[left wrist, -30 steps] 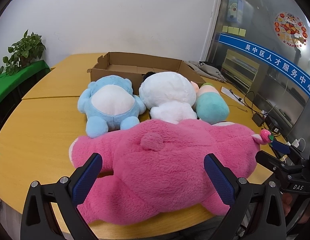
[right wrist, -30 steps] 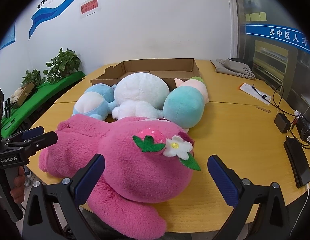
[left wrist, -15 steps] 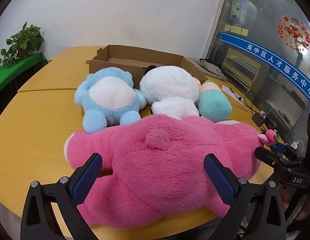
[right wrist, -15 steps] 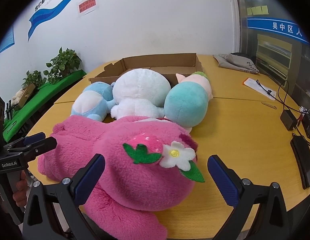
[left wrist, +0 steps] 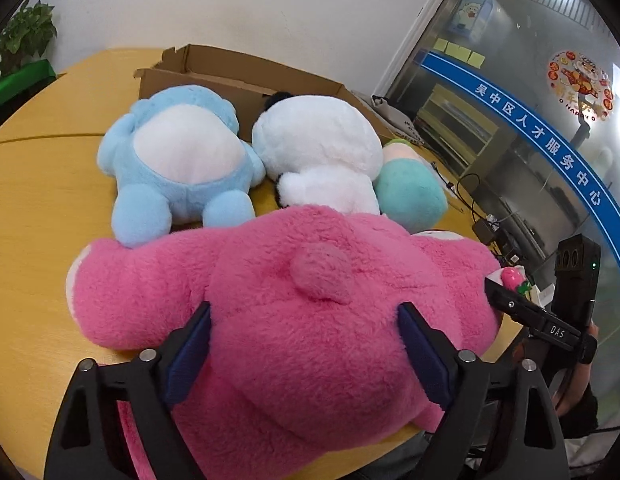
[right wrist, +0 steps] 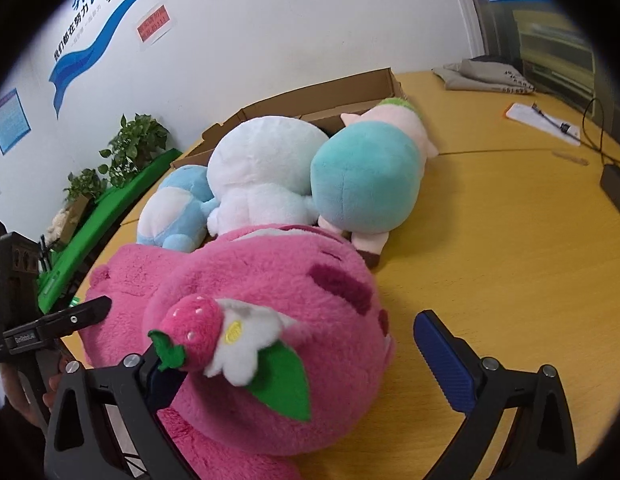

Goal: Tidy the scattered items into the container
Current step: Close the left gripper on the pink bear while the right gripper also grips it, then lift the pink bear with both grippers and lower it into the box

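On my left, my left gripper [left wrist: 304, 344] has just been closing over the rump of the big pink plush bear [left wrist: 294, 320]. Its blue pads [left wrist: 192, 350] are sunk into the fur on both flanks, so I read it as clamped on the body just below the little round tail. The bear lies face down along the near edge of the counter [left wrist: 38, 200], stretched from my left across to my right.

I judge it light for its bulk and very soft. The stuffing will give under the pads and the fur will slide a little, so a shallow pinch could pull free. A deep bite on the thick torso suits it better than a limb or the tail.

Behind it sit a blue plush [left wrist: 178, 160], a white plush [left wrist: 321, 152] and a teal plush [left wrist: 409, 196], all pressed against the open cardboard box [left wrist: 214, 68], where everything should go.

On my right, my right gripper [right wrist: 290, 348] has also just been closing around the bear's head. Its left pad is buried in fur under the strawberry-and-flower trim [right wrist: 226, 336], but the right pad [right wrist: 441, 360] stands clear with counter showing between, so it is apart, not gripping. I would take the head itself, not the sewn-on trim, which could tear.
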Motion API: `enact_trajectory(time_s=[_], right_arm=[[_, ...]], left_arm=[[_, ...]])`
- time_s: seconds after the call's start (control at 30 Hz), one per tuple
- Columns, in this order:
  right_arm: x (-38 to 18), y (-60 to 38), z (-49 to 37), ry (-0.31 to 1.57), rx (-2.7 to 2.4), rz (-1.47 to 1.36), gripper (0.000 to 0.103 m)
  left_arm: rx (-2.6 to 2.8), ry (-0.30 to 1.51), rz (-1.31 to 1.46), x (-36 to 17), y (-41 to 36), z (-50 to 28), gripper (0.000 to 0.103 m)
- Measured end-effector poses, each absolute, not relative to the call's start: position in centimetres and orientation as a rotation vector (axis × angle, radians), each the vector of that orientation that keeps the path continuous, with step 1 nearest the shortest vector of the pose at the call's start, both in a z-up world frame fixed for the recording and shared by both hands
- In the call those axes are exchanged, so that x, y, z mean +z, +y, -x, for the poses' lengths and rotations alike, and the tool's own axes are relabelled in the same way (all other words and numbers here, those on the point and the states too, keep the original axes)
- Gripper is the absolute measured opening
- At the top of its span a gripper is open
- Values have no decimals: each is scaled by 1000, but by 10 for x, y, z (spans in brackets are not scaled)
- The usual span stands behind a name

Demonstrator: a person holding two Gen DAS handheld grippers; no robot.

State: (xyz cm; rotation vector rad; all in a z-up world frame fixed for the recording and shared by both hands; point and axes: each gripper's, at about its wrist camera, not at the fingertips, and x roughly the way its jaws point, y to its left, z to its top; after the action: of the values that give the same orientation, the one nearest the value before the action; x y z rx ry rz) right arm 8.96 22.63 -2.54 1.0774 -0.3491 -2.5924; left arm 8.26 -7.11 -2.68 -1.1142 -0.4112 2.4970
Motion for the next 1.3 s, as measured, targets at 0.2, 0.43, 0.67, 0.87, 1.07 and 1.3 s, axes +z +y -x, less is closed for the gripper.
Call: enact_trajectory(time_s=[0.2,0.43,0.67,0.87,1.07,1.3], right_arm=[[-18,213,-108,-293,-2587,-961,62],[3,210,-129,-316,-2574,-859,54],[57,209,-127,-294,-2591,-699,54],[103,204,-72,-234,-2627,-554,54],[143,202,22,-199,-2647,-485,54],[169,194,167,-176,-2611,-492,54]], left_arm=[[2493,-468,1054,-23,-79,-95,62],[2476,-504,986,4,-90,-107,37],[2515,-450,845,65,-93,-95,37],[2585,-382,726,118,-98,-30,36],[2596,-315,699,153,-108,78,36],[2371,-223,633,188,-77,220,4]])
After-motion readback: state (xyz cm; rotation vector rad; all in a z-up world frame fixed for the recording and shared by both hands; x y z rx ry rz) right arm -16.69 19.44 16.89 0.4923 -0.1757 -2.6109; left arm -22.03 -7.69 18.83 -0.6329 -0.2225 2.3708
